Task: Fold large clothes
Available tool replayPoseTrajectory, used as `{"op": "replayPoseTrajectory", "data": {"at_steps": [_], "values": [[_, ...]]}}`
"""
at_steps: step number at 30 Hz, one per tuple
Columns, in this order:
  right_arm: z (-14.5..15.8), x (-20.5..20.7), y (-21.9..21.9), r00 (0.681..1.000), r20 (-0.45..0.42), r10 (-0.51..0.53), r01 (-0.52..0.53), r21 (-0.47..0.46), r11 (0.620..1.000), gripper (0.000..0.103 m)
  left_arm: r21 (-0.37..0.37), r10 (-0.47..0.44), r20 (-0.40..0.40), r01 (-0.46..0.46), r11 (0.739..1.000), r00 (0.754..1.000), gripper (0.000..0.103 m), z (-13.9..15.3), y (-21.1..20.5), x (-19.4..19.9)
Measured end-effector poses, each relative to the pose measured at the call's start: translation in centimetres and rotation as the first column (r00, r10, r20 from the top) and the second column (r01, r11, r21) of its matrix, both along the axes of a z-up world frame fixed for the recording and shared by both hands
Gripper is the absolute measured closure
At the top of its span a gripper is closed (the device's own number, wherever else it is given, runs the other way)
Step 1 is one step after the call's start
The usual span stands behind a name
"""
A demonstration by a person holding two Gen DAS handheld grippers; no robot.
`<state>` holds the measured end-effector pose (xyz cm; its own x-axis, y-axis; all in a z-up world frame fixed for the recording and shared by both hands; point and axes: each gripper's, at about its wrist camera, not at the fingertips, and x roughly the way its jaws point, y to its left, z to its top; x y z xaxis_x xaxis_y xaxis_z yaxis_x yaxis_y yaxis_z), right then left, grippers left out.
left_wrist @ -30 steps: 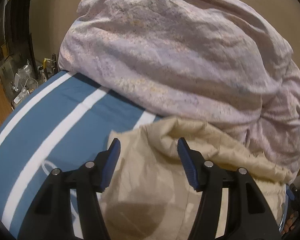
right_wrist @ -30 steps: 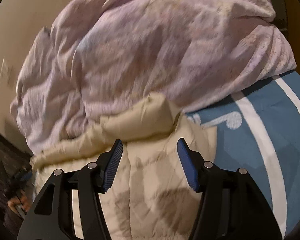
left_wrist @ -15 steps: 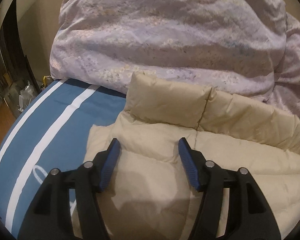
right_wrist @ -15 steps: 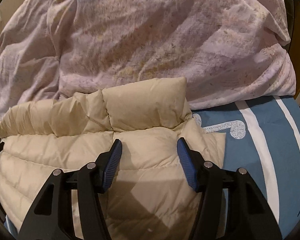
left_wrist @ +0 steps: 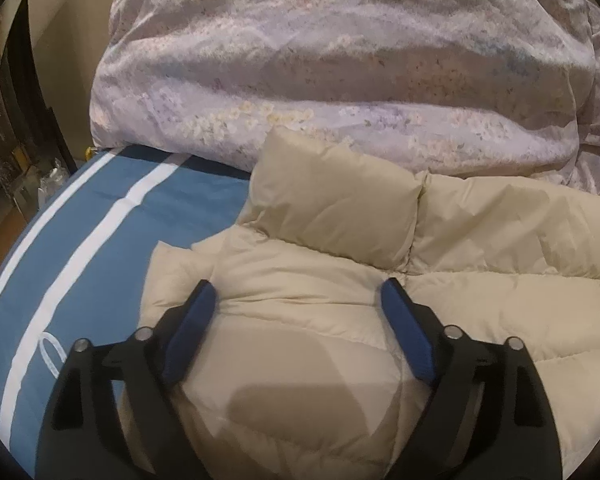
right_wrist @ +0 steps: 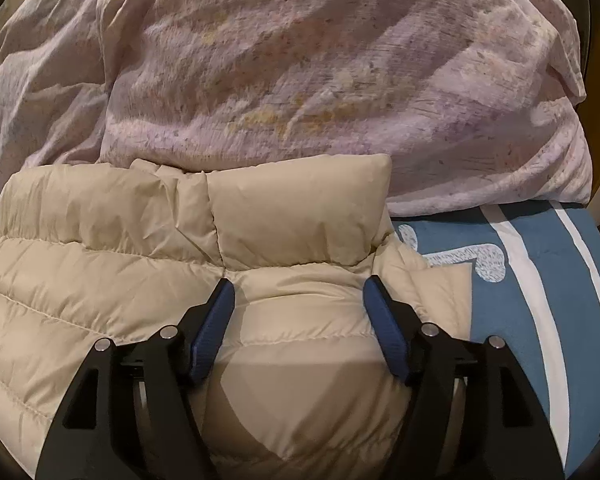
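Beige jacket point(left_wrist: 340, 312) lies on the bed point(left_wrist: 84, 248); both grippers, left point(left_wrist: 296, 296) and right point(right_wrist: 298, 292), hover with jaws spread. We should pinch the shoulders evenly before folding.

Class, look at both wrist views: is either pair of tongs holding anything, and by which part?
Nothing is held. The left tongs and right tongs stand open over the beige puffer jacket, near its collar.

The jacket point(left_wrist: 340, 320) is puffy quilted cloth with a slight sheen, beside a matt crinkled duvet point(left_wrist: 340, 80) and smooth sheet point(left_wrist: 100, 240).
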<state>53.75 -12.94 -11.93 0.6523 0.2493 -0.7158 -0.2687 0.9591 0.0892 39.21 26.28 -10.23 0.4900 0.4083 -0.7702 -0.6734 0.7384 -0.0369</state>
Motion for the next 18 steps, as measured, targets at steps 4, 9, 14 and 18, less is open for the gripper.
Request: {"op": "replayPoseTrajectory", "data": {"at_steps": [4, 9, 14, 18], "values": [[-0.4, 0.4, 1.2, 1.000, -0.005, 0.004, -0.004, 0.006, 1.000, 0.032, -0.009, 0.000, -0.001, 0.000, 1.000, 1.000, 0.012, -0.2, 0.1, 0.1], [-0.4, 0.3, 1.5, 1.000, -0.004, 0.001, -0.001, -0.002, 1.000, 0.031, -0.023, 0.029, -0.012, -0.030, 0.999, 1.000, 0.002, -0.5, 0.5, 0.0], [-0.3, 0.1, 2.3, 1.000, -0.002, 0.001, -0.001, -0.007, 1.000, 0.030, -0.027, 0.031, -0.013, -0.031, 0.999, 0.999, 0.002, -0.7, 0.6, 0.0], [-0.3, 0.4, 2.3, 1.000, -0.001, 0.001, -0.001, -0.009, 1.000, 0.029, -0.028, 0.031, -0.012, -0.031, 0.999, 0.999, 0.002, -0.7, 0.5, 0.0]]}}
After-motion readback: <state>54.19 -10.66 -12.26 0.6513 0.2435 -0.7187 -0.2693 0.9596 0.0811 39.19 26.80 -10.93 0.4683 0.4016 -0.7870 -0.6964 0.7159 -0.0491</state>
